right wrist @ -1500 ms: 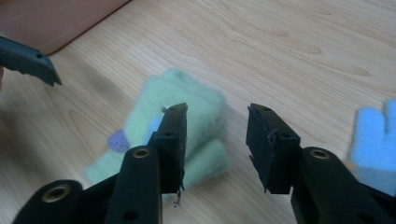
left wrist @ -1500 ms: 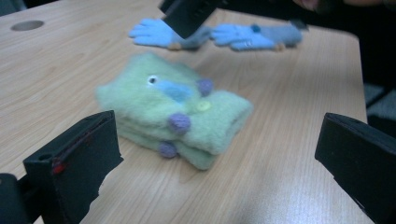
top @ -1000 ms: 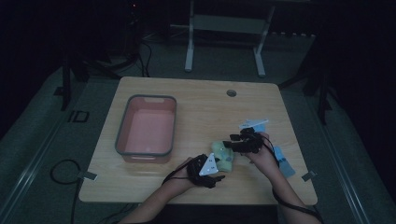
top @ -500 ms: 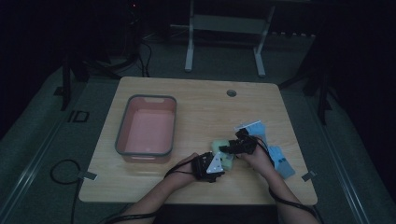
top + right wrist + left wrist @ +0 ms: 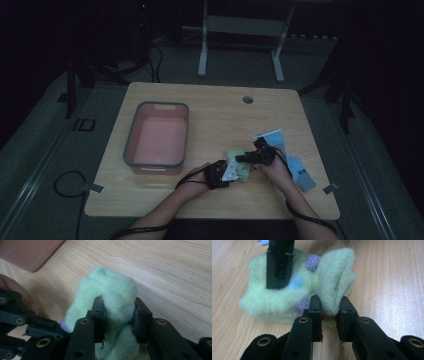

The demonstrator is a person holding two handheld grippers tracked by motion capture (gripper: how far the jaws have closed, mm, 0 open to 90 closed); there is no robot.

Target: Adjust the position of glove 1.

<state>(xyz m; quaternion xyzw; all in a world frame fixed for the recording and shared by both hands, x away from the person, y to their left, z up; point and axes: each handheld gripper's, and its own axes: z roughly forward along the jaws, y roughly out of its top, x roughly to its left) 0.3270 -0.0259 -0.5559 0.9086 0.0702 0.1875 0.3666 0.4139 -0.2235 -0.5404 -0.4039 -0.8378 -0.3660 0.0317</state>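
Pinching a fold of the fuzzy green sock [image 5: 329, 287], the left gripper [image 5: 329, 315] has both jaws pressed into the fabric from either side, low over the wooden table [image 5: 210, 107]. The right gripper [image 5: 117, 315] clamps another bunch of the same sock between its jaws, and in the left gripper view its black jaw stands on the sock's far end. The sock, dotted with purple and blue spots, lies near the table's front edge, between the two hands, just right of the pink bin [image 5: 156, 137]. Light blue items [image 5: 295, 167] lie beside the right hand [image 5: 277, 172].
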